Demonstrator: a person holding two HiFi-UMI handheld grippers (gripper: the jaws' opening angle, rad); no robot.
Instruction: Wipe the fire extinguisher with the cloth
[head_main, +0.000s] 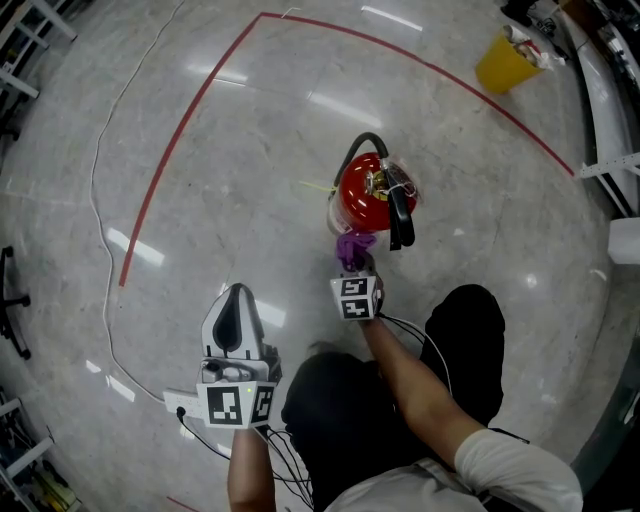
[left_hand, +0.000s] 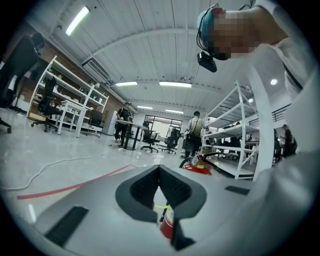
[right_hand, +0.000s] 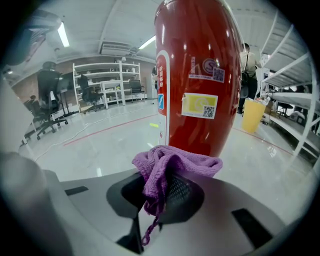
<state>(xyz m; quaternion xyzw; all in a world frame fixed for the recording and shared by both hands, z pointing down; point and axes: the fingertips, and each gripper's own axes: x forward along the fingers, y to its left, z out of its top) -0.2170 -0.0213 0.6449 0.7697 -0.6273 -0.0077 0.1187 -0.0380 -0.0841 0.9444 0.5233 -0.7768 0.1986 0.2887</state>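
A red fire extinguisher (head_main: 365, 195) with a black hose and handle stands upright on the floor. In the right gripper view its red body (right_hand: 200, 75) fills the centre, with labels on it. My right gripper (head_main: 352, 256) is shut on a purple cloth (right_hand: 167, 165), which it holds against the extinguisher's lower side. My left gripper (head_main: 233, 322) hangs away to the left with its jaws closed and nothing in them. Through the left gripper view the extinguisher (left_hand: 167, 222) shows small below the jaws.
A red line (head_main: 180, 130) curves across the glossy grey floor and a white cable (head_main: 100, 200) runs along the left. A yellow bin (head_main: 505, 62) stands at the back right. Shelving racks (left_hand: 240, 140), office chairs and standing people are in the distance.
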